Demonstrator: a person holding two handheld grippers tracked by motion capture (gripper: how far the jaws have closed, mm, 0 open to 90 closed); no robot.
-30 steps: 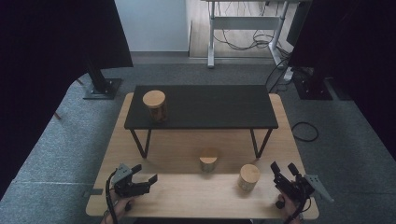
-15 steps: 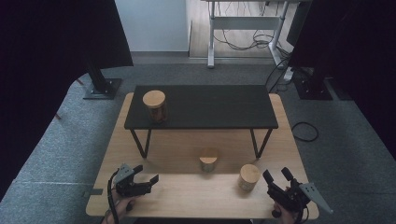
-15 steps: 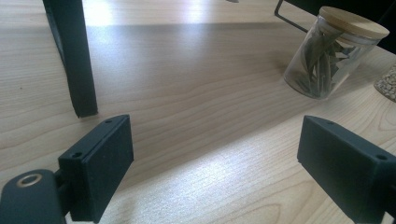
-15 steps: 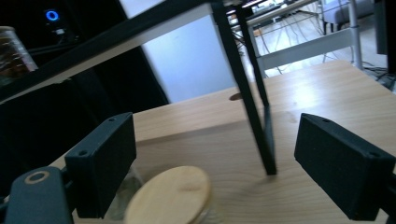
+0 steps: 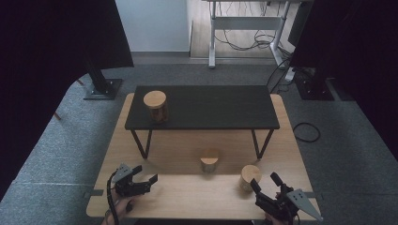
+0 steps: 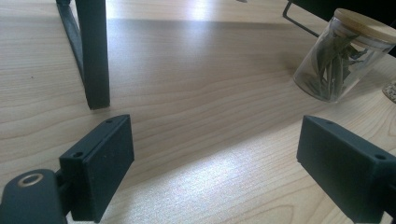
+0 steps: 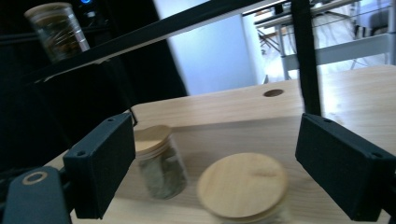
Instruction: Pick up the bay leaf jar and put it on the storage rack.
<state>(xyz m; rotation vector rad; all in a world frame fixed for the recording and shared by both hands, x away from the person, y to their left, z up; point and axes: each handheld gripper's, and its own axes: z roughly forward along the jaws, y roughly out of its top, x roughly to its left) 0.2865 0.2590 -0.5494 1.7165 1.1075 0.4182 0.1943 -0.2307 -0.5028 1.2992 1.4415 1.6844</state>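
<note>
Three glass jars with wooden lids are in view. One jar (image 5: 155, 106) stands on the black shelf (image 5: 211, 107). A second jar (image 5: 210, 160), holding leaves (image 6: 343, 56), sits on the wooden table (image 5: 187, 197) by the shelf's front edge. The third jar (image 5: 250, 176) (image 7: 243, 186) stands just ahead of my right gripper (image 5: 264, 180) (image 7: 210, 172). Its jaws have just been opening and press on nothing. My left gripper (image 5: 145, 174) (image 6: 212, 172) rests low at the near left, open, with bare table between its jaws.
The shelf's black leg (image 6: 93, 56) stands just ahead-left of my left gripper. Another leg (image 7: 306, 56) rises behind the third jar. The table's near edge is close behind both hands. Dark curtains and grey carpet (image 5: 56, 154) surround the table.
My right gripper has drawn back toward the near edge and a little left, away from the third jar. The left gripper and the jars have stayed put.
</note>
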